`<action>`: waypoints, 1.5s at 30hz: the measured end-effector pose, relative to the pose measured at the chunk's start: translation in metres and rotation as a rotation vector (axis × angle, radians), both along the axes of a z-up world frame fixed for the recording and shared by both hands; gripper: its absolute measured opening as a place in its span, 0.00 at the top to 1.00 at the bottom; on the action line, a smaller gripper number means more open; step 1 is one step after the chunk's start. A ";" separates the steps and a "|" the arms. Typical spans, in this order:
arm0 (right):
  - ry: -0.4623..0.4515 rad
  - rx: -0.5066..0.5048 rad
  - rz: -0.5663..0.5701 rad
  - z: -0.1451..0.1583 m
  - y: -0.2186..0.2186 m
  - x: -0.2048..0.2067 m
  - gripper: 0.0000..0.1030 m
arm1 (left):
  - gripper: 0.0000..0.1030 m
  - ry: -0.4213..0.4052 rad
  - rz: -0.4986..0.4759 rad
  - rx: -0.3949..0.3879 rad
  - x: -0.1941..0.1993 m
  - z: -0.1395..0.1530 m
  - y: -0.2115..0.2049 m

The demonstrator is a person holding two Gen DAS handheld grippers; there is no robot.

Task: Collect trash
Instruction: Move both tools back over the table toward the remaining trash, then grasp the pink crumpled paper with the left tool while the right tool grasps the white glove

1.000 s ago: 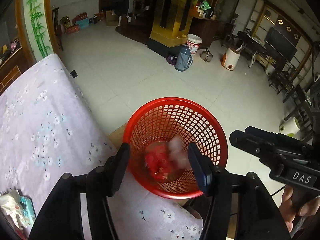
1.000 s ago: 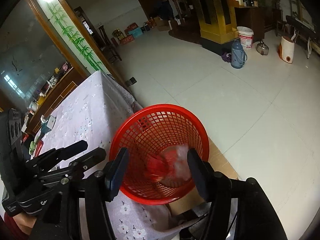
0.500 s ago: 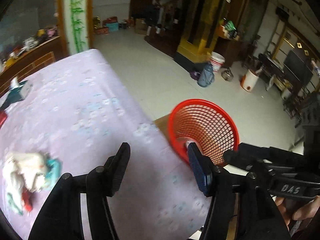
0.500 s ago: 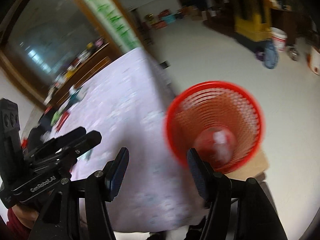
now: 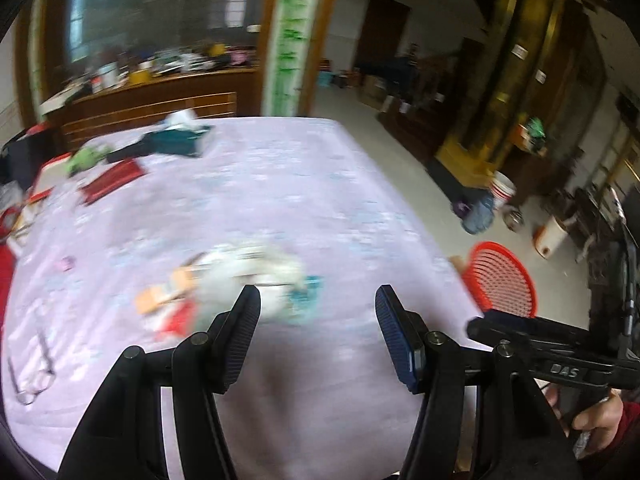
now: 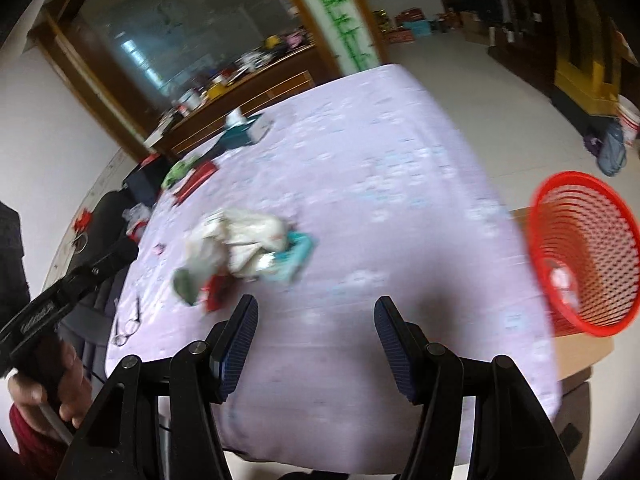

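**Currently: both grippers empty above the trash pile**

Left gripper (image 5: 318,308) and right gripper (image 6: 316,316) are spread wide, holding nothing and touching nothing. Ahead on the table (image 6: 400,152) lies the trash (image 6: 240,240): a crumpled white bag or paper, probably light and soft, over blurred coloured scraps. Pinching a raised fold near its middle looks best. Basket (image 6: 584,256) stands off the table's right edge.

Both tools swung from basket (image 6: 584,256) to trash pile (image 6: 240,240).
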State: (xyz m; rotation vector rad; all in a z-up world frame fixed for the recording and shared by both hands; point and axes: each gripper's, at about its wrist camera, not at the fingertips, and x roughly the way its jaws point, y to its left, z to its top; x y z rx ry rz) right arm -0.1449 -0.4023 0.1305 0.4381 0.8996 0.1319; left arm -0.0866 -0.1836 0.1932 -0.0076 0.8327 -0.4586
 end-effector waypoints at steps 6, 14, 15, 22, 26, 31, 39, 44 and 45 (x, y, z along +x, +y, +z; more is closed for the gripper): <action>0.003 -0.030 0.059 0.004 0.076 0.020 0.37 | 0.43 0.033 0.190 0.016 0.038 -0.017 0.129; 0.027 -0.056 0.083 0.000 0.137 0.044 0.37 | 0.43 0.154 0.399 0.027 0.124 -0.084 0.266; 0.028 -0.055 0.083 -0.001 0.143 0.047 0.37 | 0.44 0.161 0.417 0.037 0.134 -0.091 0.276; 0.061 -0.074 0.047 -0.007 0.154 0.050 0.37 | 0.54 0.243 0.422 0.011 0.199 -0.137 0.302; 0.073 -0.075 0.020 -0.006 0.151 0.050 0.37 | 0.55 0.257 0.436 0.058 0.223 -0.155 0.300; 0.085 -0.089 0.005 -0.006 0.148 0.051 0.37 | 0.69 0.290 0.434 0.067 0.243 -0.173 0.301; 0.103 -0.051 -0.002 -0.017 0.145 0.068 0.37 | 0.77 0.257 0.391 0.065 0.218 -0.164 0.286; 0.119 0.002 0.037 -0.028 0.157 0.095 0.36 | 0.76 0.189 0.312 0.051 0.177 -0.133 0.264; 0.126 0.017 0.039 -0.032 0.160 0.101 0.36 | 0.76 0.176 0.291 0.050 0.167 -0.127 0.259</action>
